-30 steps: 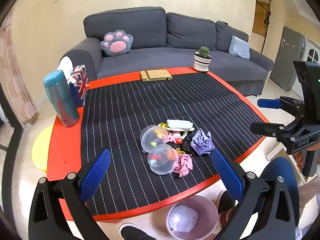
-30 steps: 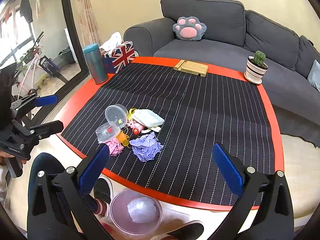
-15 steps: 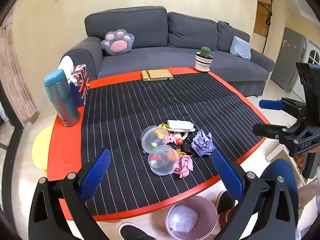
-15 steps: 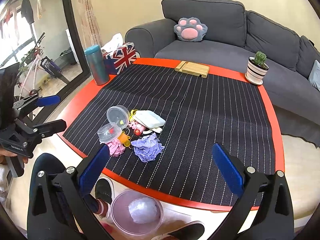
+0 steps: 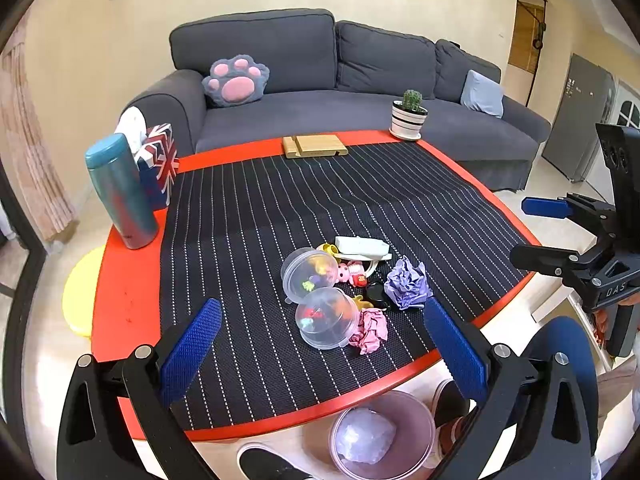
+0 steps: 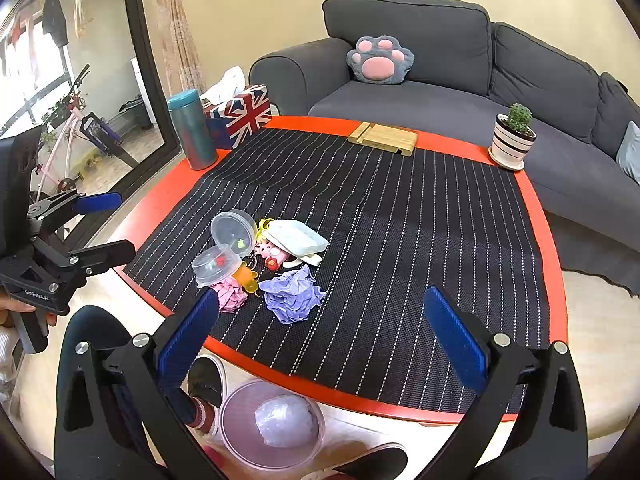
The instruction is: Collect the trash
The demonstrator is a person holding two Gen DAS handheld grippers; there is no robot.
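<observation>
A crumpled purple paper ball (image 5: 407,283) (image 6: 293,295) and a crumpled pink paper ball (image 5: 370,330) (image 6: 229,296) lie on the striped mat near the table's front edge. A pink bin (image 5: 404,406) (image 6: 234,404) with a pale wad inside stands on the floor below that edge. My left gripper (image 5: 322,350) is open and empty, hovering above the front edge near the pink ball; it also shows in the right wrist view (image 6: 105,224). My right gripper (image 6: 320,344) is open and empty, just in front of the purple ball; it also shows in the left wrist view (image 5: 536,228).
Two clear round containers (image 5: 310,270) (image 5: 326,318), small toys (image 5: 352,274) and a white case (image 5: 362,246) sit beside the paper. A teal bottle (image 5: 120,196), flag tissue box (image 5: 158,160), wooden stand (image 5: 314,146) and potted cactus (image 5: 410,116) line the far edge. A grey sofa (image 5: 320,92) stands behind.
Both grippers have shifted slightly; the table objects sit a touch lower and nearer in both views. Nothing was taken hold of or let go.
</observation>
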